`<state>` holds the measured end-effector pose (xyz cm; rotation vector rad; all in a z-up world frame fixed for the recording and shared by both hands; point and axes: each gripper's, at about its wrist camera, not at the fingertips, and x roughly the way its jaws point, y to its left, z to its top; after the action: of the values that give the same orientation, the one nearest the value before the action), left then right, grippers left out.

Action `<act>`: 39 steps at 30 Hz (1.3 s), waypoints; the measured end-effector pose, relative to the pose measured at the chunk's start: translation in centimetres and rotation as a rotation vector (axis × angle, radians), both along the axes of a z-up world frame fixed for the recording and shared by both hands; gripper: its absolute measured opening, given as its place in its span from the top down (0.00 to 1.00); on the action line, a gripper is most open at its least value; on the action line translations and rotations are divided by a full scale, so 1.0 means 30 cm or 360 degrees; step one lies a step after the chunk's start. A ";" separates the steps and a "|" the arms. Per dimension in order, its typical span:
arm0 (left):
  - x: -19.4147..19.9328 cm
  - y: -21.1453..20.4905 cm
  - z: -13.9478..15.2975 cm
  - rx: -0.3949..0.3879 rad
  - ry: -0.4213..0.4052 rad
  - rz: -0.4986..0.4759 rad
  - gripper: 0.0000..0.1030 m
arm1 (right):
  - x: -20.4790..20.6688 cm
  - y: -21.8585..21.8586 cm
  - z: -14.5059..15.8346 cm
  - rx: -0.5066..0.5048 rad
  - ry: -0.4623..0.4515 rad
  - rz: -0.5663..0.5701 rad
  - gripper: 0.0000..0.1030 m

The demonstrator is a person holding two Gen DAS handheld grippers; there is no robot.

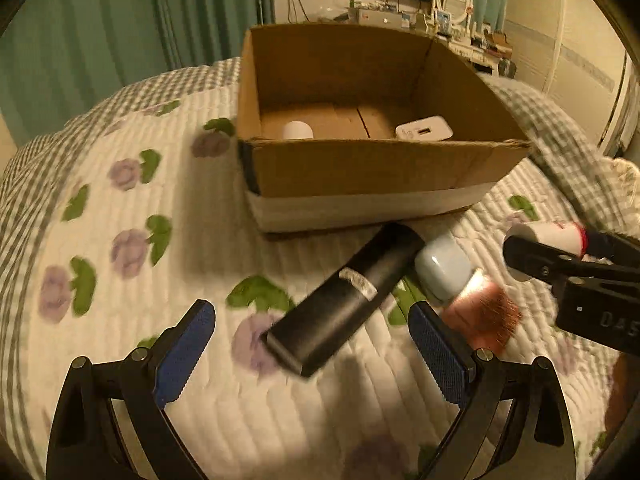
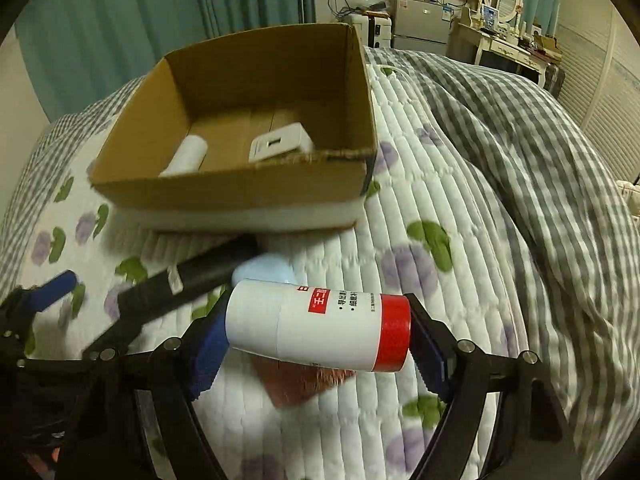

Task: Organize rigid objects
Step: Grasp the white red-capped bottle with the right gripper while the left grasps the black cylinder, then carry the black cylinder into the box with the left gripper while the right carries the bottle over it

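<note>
A: Bottle (image 2: 320, 326)?
B: White, red band at one end, lying crosswise between the right gripper (image 2: 316, 344) pads, clamped end to end, held off the quilt (image 2: 400, 240). In the left wrist view the bottle (image 1: 548, 236) sits at the far right in that gripper (image 1: 560, 256).
A: Left gripper (image 1: 312, 360)?
B: Fingers spread wide, nothing gripped. A black case (image 1: 344, 300) lies on the quilt (image 1: 120, 320) between and just ahead of the blue pads (image 1: 188, 344), tilted diagonally. Can't tell if either pad touches it; looks apart.
A: Beside the case?
B: Pale blue jar (image 1: 444, 268) at its far end, touching or nearly. A brush (image 1: 488, 312) with reddish bristles just right of the jar, under the right gripper.
A: Box (image 1: 360, 168)?
B: Open cardboard, pale strip along the base, on the quilt behind the case. Inside: white cylinder (image 1: 298, 130) left, white charger (image 1: 424, 132) right, apart.
A: Rest?
B: Checked blanket (image 2: 540, 160) bunched at the right, teal curtains (image 1: 100, 32) behind, dresser (image 2: 500, 40) with a mirror at the back.
</note>
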<state>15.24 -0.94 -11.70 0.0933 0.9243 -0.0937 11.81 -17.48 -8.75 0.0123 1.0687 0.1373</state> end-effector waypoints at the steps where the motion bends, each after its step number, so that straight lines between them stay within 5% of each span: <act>1: 0.017 -0.012 -0.013 0.0026 0.0003 -0.0020 0.05 | 0.021 -0.008 -0.014 0.0007 0.0003 -0.0001 0.22; 10: 0.119 -0.088 -0.116 0.0129 0.0077 -0.0202 0.07 | 0.119 -0.022 -0.113 0.0093 0.0046 -0.0024 0.22; 14: 0.129 -0.127 -0.141 0.0114 0.0120 -0.0314 0.36 | 0.135 -0.026 -0.137 0.0122 0.0057 -0.0047 0.23; 17: 0.121 -0.150 -0.142 0.0198 0.0120 -0.0364 0.38 | 0.130 -0.024 -0.138 0.0097 0.0047 -0.0050 0.23; 27: 0.071 -0.096 -0.103 0.0124 0.0310 -0.0400 0.56 | 0.084 -0.051 -0.085 0.0119 0.0010 -0.0054 0.22; 39: 0.118 -0.116 -0.142 0.0062 0.0369 -0.0304 0.55 | 0.060 -0.042 -0.078 0.0138 0.0010 -0.0030 0.23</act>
<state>18.78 -4.42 -15.97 0.2100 1.1477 -0.2681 13.60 -18.75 -11.08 0.1014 1.0681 0.1666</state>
